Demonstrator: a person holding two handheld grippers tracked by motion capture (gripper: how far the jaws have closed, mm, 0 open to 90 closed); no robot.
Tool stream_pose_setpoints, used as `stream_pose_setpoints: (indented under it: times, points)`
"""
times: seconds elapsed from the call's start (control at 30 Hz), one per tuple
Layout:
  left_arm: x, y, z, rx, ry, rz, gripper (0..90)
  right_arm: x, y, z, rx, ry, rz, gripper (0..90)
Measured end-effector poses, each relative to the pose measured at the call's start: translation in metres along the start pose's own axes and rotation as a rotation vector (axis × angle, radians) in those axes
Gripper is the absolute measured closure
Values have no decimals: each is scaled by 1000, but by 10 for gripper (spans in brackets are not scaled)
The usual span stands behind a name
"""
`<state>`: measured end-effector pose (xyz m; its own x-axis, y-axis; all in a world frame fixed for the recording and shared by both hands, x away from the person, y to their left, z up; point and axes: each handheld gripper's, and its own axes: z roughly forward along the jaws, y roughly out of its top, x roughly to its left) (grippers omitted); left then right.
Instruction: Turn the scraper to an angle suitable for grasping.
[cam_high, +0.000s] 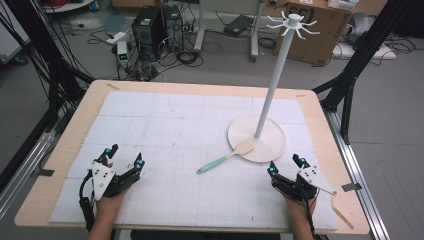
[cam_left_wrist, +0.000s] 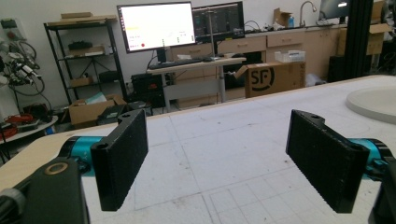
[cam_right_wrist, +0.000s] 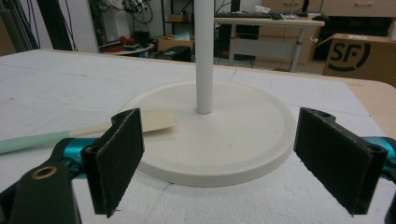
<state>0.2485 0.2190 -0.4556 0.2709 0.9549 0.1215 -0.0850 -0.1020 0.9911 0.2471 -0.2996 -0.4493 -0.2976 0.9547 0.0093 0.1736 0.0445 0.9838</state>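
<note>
Left gripper (cam_high: 122, 161) sits at the near left of the table (cam_high: 65, 150), fingers spread, nothing between them. Moving right, we see a spatula (cam_high: 225, 156) near mid-table, mint handle on the white mat (cam_high: 165, 125), pale blade propped on the rim of the hook stand's round base (cam_high: 272, 142). We judge it light, stiff and smooth; take it mid-handle, where it lies flat with room either side. Right gripper (cam_high: 286, 165) rests just beside the base, fingers also spread, empty.

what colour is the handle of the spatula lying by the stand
The spatula has a pale mint-green handle and a light wooden blade, clearest in the high view.
</note>
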Motion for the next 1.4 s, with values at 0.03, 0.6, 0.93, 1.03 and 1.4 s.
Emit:
stream_pose_setpoints:
  times: [0.03,0.6,0.93,1.03,1.4]
  points:
    - [0,0,0,0,1,0,215,0,0,0,0,0,0,155]
    - [-1,0,1,8,-3,2,269,0,0,-1,-5,0,1,155]
    - [-8,3,4,34,-80,6,285,0,0,-1,-13,2,-2,155]
    - [-13,4,7,54,-111,29,286,-1,0,-1,-14,2,-4,154]
    - [-46,12,19,130,-266,0,324,0,-1,-2,-25,1,-3,155]
